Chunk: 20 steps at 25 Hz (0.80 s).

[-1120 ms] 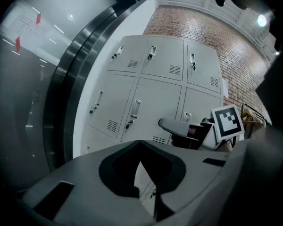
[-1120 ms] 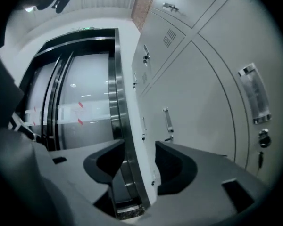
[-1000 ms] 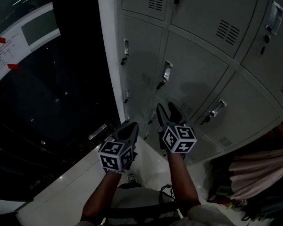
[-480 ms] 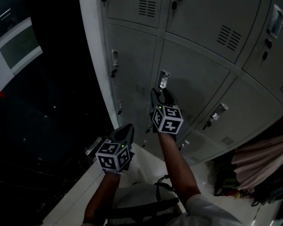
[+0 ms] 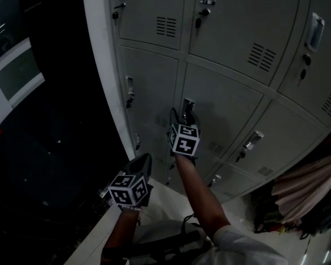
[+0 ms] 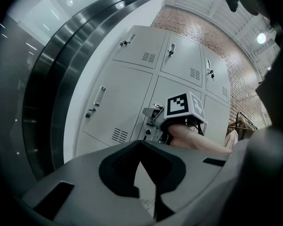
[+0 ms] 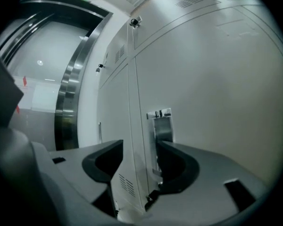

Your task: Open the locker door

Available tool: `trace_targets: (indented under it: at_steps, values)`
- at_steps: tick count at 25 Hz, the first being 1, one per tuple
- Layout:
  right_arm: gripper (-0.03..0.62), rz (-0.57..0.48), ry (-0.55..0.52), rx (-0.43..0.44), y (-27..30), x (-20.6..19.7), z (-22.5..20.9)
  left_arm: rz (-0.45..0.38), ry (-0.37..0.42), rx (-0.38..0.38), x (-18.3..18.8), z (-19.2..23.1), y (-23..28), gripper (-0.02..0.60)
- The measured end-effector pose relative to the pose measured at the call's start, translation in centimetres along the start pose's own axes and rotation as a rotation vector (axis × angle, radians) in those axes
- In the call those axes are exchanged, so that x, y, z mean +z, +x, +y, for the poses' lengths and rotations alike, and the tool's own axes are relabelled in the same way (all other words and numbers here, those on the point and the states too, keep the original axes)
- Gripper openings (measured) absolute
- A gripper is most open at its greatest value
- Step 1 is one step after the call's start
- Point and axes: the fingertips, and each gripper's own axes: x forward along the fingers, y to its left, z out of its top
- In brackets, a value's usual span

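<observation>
Right gripper (image 5: pixel 180 116), jaws just opened wider, nothing gripped between them: straddle the handle (image 7: pixel 163 128) squarely, clench firmly, then swing the locker door (image 5: pixel 226 112) outward steadily.

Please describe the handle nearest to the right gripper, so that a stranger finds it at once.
Find the bank of grey lockers. In its middle column, the second door down carries a shiny handle on its left edge. Only this handle has the open right gripper directly before it.

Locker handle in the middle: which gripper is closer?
Right. The right gripper is at the handle; its jaws have just been opening, nothing clamped between. The left gripper hangs lower, away from it.
</observation>
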Motion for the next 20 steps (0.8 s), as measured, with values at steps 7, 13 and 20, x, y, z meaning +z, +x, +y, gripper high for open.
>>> trace_targets:
  at_steps: [7,13,20]
  values:
    - [0.258,0.019,-0.081,-0.002,-0.5,-0.5,0.9,-0.013,-0.023,0.019,-0.1,1.7,-0.5,0.0]
    - [0.229,0.024,-0.106,0.116,-4.5,-0.6,3.5,-0.011,-0.061,0.034,-1.0,2.0,-0.8,0.0]
    - [0.228,0.031,-0.112,0.217,-9.8,-1.0,5.5,-0.019,-0.089,0.059,-2.3,0.8,-2.1,0.0]
